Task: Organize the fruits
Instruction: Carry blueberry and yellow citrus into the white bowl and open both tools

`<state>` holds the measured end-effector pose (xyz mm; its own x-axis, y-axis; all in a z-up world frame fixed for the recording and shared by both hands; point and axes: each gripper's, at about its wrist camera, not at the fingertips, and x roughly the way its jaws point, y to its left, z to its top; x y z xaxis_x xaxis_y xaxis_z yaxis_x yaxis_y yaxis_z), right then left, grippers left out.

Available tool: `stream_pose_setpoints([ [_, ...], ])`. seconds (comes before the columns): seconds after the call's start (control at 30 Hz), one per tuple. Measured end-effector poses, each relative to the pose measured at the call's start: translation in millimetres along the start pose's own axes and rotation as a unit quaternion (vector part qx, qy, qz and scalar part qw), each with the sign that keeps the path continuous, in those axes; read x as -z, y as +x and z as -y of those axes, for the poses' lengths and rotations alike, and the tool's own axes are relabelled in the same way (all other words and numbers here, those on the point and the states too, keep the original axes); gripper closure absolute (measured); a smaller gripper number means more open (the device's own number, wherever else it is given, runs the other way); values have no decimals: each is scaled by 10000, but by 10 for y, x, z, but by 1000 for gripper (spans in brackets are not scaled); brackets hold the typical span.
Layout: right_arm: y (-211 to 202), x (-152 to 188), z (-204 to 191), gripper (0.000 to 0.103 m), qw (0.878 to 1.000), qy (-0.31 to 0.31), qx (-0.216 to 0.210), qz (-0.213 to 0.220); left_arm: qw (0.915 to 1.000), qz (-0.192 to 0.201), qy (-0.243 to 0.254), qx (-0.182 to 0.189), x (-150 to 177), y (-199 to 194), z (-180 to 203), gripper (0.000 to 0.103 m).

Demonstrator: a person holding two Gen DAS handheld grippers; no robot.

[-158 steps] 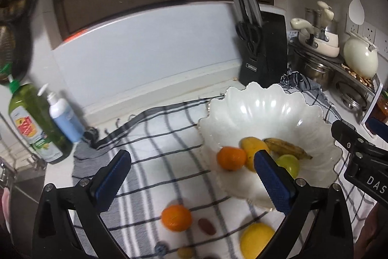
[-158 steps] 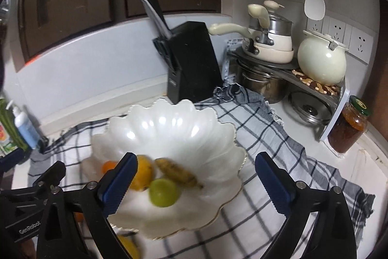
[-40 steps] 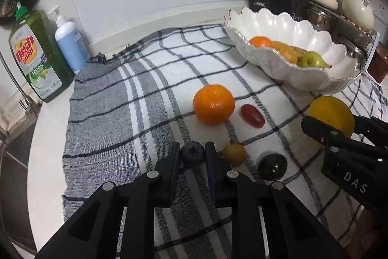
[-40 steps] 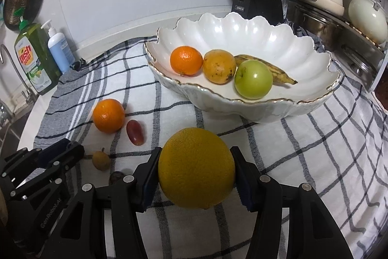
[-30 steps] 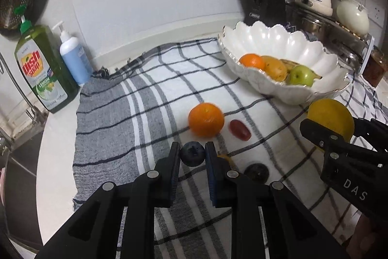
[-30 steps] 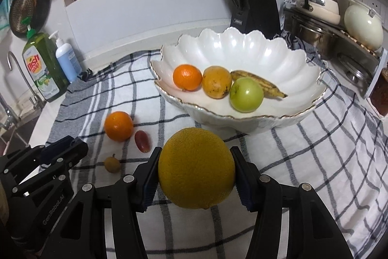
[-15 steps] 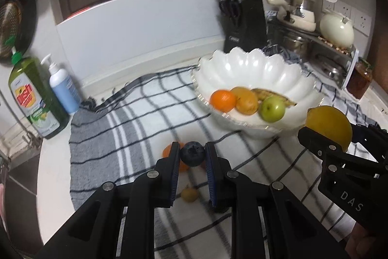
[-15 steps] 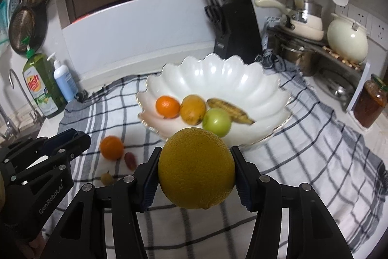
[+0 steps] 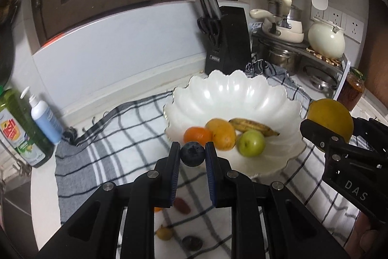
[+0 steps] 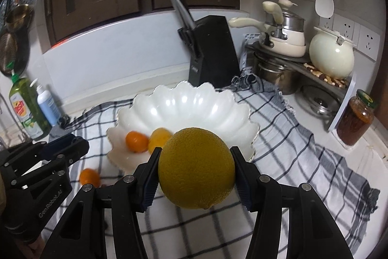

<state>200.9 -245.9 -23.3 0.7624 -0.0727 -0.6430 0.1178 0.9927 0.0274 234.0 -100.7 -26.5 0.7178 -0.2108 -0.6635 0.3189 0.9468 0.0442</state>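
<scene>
My left gripper point(image 9: 192, 154) is shut on a dark blueberry point(image 9: 192, 153), held above the near rim of the white scalloped bowl point(image 9: 230, 94). In the bowl lie a small orange point(image 9: 197, 135), a yellow-orange fruit point(image 9: 222, 134), a green apple point(image 9: 250, 143) and a banana point(image 9: 252, 126). My right gripper point(image 10: 196, 170) is shut on a large yellow citrus point(image 10: 196, 170), in front of the bowl point(image 10: 184, 108); the citrus point(image 9: 329, 118) also shows at the right of the left wrist view. On the checked cloth point(image 9: 116, 128) lie a red fruit point(image 9: 182, 205), a small yellow fruit point(image 9: 164, 233) and a dark round fruit point(image 9: 192, 243).
A loose orange point(image 10: 89, 177) lies on the cloth left of the bowl. A black knife block point(image 9: 226, 40) stands behind the bowl. A green dish-soap bottle point(image 9: 20, 130) and a blue pump bottle point(image 9: 44, 119) stand at the left. Pots, a cream kettle point(image 9: 326, 40) and a jar point(image 10: 355, 120) crowd the right.
Both grippers have risen and moved toward the bowl with their fruits still held. The loose fruits on the cloth have slid down below the fingers in the left wrist view.
</scene>
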Motion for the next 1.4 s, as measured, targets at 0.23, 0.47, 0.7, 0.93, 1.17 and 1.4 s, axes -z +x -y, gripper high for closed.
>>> stream_pose_setpoints([
  [0.23, 168, -173, 95, 47, 9999, -60, 92, 39, 10000, 11, 15, -10, -204, 195, 25, 81],
  [0.47, 400, -294, 208, 47, 9999, -39, 160, 4, 9999, -105, -2, 41, -319, 449, 57, 81],
  [0.7, 703, -312, 344, 47, 9994, -14, 282, -195, 9992, -407, -19, 39, -290, 800, 124, 81],
  [0.93, 980, -283, 467, 47, 9988, 45, 305, -384, 9978, -657, 1, -2, -230, 1082, 221, 81],
  [1.17, 1186, -220, 519, 47, 9979, 48, 282, -581, 9965, -832, -20, -25, -176, 1242, 251, 79],
  [1.4, 1205, -203, 554, 28, 9975, 55, 390, -579, 9967, -785, 50, -206, -176, 1190, 277, 42],
])
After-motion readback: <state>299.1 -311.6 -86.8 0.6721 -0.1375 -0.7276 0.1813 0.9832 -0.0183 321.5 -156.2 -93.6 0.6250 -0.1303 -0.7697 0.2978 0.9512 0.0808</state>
